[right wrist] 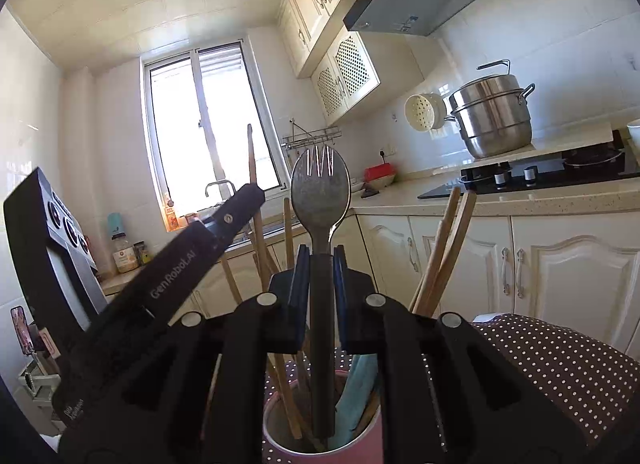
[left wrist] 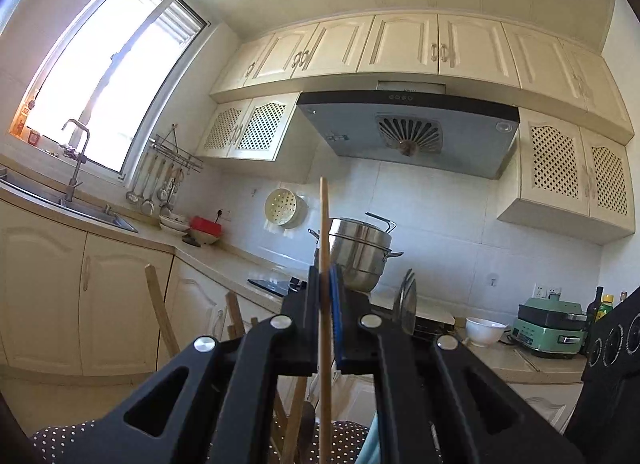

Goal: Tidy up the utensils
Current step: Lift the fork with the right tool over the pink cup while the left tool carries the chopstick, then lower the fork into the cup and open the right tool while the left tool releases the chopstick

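My left gripper (left wrist: 328,284) is shut on a wooden chopstick (left wrist: 325,223) that stands upright between its pads; it also shows in the right wrist view (right wrist: 253,167), where the left gripper's body (right wrist: 168,284) crosses on the left. My right gripper (right wrist: 322,264) is shut on a dark metal spork (right wrist: 320,195), held upright with its lower end inside a pink cup (right wrist: 320,452). The cup holds several wooden chopsticks (right wrist: 444,248) and a light blue utensil (right wrist: 356,388). The cup stands on a brown polka-dot cloth (right wrist: 540,360).
A steel steamer pot (left wrist: 360,252) sits on the black stove (right wrist: 540,175). The counter carries a white bowl (left wrist: 484,330), a green appliance (left wrist: 548,328) and bottles. A sink with a tap (left wrist: 76,159) lies under the window. Ladles hang on a wall rack (left wrist: 160,179).
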{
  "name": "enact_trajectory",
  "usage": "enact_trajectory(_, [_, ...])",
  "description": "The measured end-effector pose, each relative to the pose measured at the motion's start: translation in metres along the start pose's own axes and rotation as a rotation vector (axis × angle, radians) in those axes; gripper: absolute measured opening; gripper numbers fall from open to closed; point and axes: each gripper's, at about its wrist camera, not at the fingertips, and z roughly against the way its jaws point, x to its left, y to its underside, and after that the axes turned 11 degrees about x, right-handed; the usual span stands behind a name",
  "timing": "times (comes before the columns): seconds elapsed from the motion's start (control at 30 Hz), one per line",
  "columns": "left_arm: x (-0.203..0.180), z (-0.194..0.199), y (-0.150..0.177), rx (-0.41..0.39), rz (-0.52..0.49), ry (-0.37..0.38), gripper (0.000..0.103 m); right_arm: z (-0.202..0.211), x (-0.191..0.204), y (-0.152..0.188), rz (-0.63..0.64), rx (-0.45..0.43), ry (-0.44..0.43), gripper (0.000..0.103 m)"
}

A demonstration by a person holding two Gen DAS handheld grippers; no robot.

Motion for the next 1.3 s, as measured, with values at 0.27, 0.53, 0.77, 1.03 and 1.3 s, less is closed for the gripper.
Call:
enact_trajectory(0.27, [0.008,0.004,0.015,0.085,-0.010,-0.019,0.006,-0.005,-0.001,0.007,0.014,0.013,0.023,0.012])
enact_trajectory(0.53, [0.014,0.016,0.027,0.185,-0.015,-0.004,0.006,-0.009,0.005,0.015,0.027,0.040,0.038,0.012])
enact_trajectory(0.77, [0.023,0.026,0.035,0.272,0.002,0.006,0.009,-0.008,0.009,0.024,0.034,0.073,0.069,0.012])
enact_trajectory(1.03, [0.026,0.042,0.038,0.300,-0.002,-0.006,0.043,0.010,0.018,0.033,0.054,0.099,0.088,0.012])
enact_trajectory(1.3, [0.028,0.053,0.037,0.351,0.000,-0.045,0.058,0.018,0.023,0.044,0.051,0.145,0.112,0.012])
